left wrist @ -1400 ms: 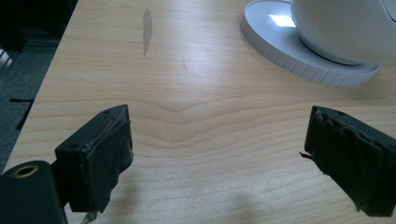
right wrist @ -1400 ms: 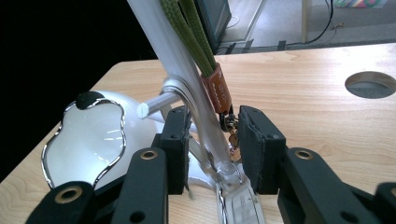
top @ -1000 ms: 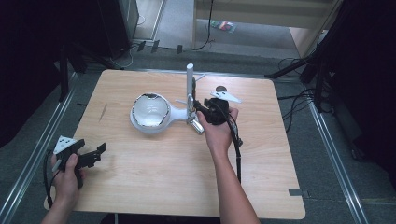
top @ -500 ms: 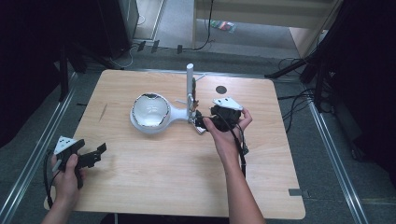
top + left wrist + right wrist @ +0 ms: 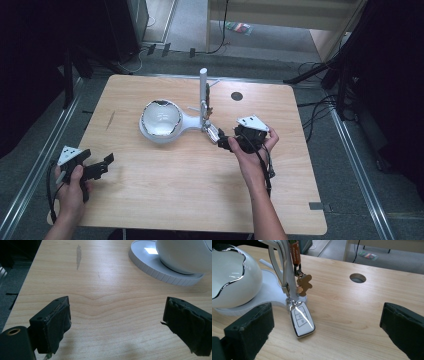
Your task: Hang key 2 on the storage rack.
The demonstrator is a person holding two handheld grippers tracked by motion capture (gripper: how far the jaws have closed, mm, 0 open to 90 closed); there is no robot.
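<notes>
bear charm (image 5: 304, 284) above key fob (image 5: 302, 322)

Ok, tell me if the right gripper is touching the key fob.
Apart. In the right gripper view the gripper is open, and bare table shows between each pad and the fob.

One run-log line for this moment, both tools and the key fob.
right tool: jaws just opened, open, nothing between | key fob: on table, hanging from white stand | left tool: open, empty, near table edge
</notes>
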